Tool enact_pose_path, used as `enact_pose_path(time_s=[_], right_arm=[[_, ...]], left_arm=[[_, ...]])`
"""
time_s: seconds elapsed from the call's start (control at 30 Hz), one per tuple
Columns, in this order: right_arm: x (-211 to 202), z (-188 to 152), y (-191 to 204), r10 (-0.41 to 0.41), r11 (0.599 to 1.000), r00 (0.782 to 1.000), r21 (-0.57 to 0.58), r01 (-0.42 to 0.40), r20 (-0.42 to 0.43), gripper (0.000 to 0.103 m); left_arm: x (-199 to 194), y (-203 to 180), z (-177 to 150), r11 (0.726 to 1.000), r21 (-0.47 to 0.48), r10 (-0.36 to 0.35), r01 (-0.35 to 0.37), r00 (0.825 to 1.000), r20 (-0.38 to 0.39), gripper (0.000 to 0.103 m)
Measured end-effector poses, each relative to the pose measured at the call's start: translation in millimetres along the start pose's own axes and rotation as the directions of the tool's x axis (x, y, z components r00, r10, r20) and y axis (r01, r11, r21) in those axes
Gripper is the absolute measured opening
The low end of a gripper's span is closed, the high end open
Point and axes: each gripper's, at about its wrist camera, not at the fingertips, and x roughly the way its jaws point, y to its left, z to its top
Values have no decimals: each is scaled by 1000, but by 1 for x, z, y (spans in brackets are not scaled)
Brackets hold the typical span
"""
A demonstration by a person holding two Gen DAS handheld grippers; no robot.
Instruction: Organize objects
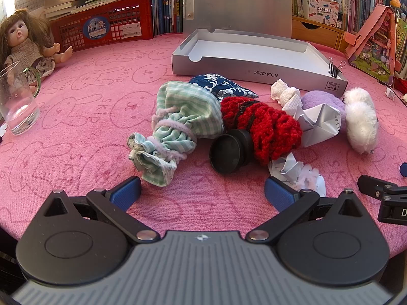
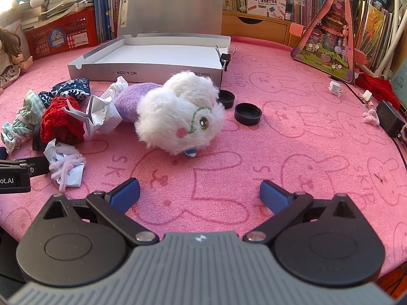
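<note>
While both tools hover empty above the pink cloth with jaws spread wide, the clutter lies just in front of the open grey file box [image 1: 254, 70]. Nearest ahead of the left gripper [image 1: 202, 190] is the green checked pouch [image 1: 178, 124], its long axis slanting away toward the box, gathered mouth pointing back at the tongs. Ahead of the right gripper [image 2: 199, 193] lies the white plush toy [image 2: 178, 111], face toward it, purple body trailing left along the box front.

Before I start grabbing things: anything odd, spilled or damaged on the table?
Nothing spilled. Oddities: crumpled paper scraps tangled with pink yarn near the left gripper, and two loose black caps beside the plush toy. The grey box lies open.
</note>
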Motion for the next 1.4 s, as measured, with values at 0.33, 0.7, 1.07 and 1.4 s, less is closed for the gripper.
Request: enact_pose_path(time_s=[0.33, 0.7, 1.07, 1.4], right_arm=[[0, 0, 0, 0, 1000, 1000, 0, 0, 1, 103], [-1, -1, 1, 0, 1000, 1000, -1, 0, 7, 103], [-3, -9, -1, 15, 1000, 998, -17, -14, 60, 103], [-2, -2, -4, 35, 999, 998, -15, -35, 57, 103]], left_arm=[[0, 0, 0, 1000, 0, 0, 0, 1000, 0, 103], [0, 0, 0, 1000, 0, 0, 0, 1000, 2, 103], [-6, 5, -8, 1000, 23, -21, 20, 999, 39, 103], [-23, 5, -1, 995, 93, -41, 28, 989, 142, 103]])
